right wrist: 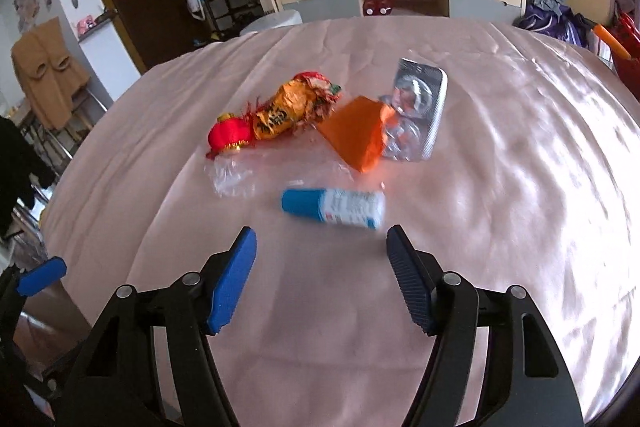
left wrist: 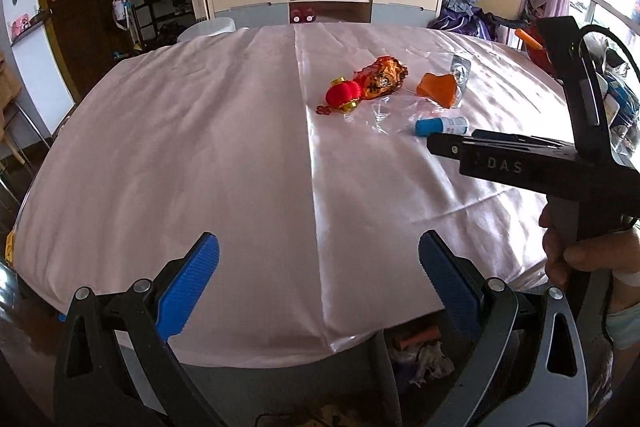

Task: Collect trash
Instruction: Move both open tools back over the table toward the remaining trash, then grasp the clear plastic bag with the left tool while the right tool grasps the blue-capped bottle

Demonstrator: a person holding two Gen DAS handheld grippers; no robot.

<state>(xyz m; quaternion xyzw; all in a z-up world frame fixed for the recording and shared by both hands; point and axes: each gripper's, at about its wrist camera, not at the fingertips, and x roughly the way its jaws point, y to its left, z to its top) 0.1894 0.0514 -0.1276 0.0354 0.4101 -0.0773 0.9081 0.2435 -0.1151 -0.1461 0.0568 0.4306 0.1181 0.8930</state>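
5 bits of trash we count mid-surface (right wrist: 500, 227): 1 blue-capped white tube (right wrist: 334, 207), blurred; 1 red lantern (right wrist: 230, 135); 1 crumpled foil wrapper (right wrist: 292, 111); 1 orange paper (right wrist: 356, 133); 1 blister pack (right wrist: 420, 107). Our right hand-held gripper (right wrist: 320, 279) gapes empty near the tube; the left hand-held gripper (left wrist: 320, 287) hangs wide, empty.

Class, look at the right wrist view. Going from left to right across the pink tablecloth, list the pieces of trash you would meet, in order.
red lantern ornament → orange-gold foil wrapper → orange paper packet → silver blister pack. The clear plastic film and the blue-capped tube lie nearer the camera and overlap these in the order, so they are left out.
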